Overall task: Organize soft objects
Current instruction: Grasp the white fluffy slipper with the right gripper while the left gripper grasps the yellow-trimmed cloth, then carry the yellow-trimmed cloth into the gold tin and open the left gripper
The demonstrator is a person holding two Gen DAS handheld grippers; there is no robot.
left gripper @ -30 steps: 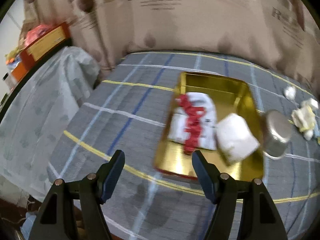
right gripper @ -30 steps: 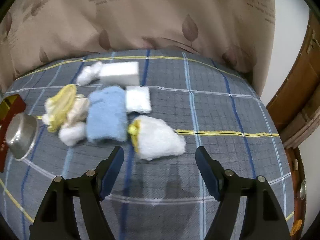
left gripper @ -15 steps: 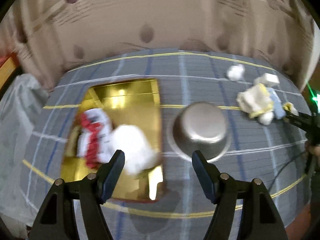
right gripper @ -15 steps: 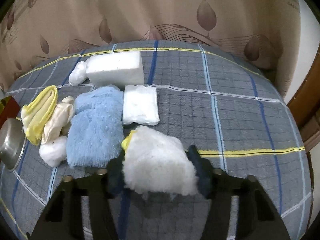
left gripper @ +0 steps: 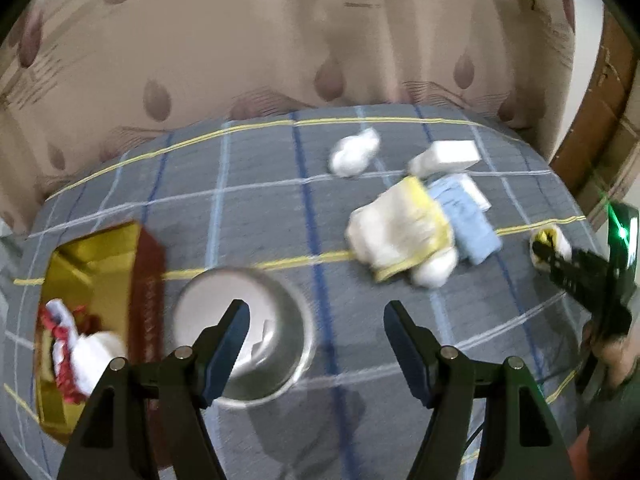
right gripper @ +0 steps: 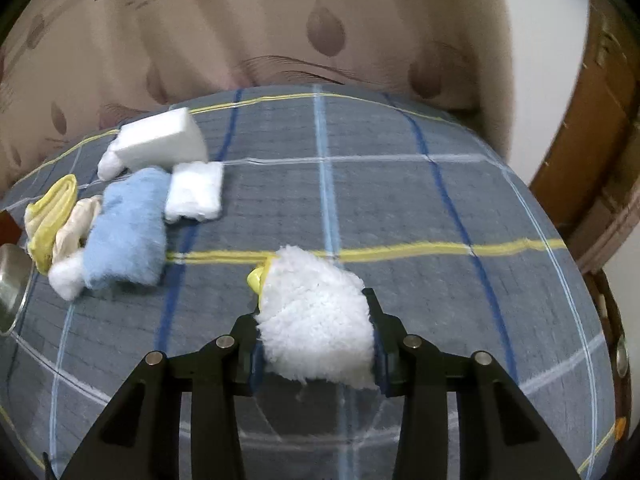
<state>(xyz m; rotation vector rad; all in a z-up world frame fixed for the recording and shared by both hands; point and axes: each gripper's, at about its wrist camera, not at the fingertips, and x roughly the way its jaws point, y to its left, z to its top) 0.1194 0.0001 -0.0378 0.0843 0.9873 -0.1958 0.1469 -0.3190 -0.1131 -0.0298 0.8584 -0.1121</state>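
Now, far left on the plaid-covered desk (left gripper: 256,208), the gold tray (left gripper: 96,256) holds a red-and-white cloth (left gripper: 64,332) and a white bundle (left gripper: 100,350). Just beside it sits the steel bowl (left gripper: 276,344), and above that the left gripper (left gripper: 316,326) hangs wide open, nothing between its fingers. Moving right, there's the heap: yellow-edged cloth (right gripper: 50,216), blue fluffy towel (right gripper: 128,228), white pad (right gripper: 196,190), white sponge block (right gripper: 160,142). Further right, apart from the heap, the right gripper (right gripper: 316,350) is closing, and its pads already press both sides of the white fluffy cloth (right gripper: 316,320), yellow trim poking out.
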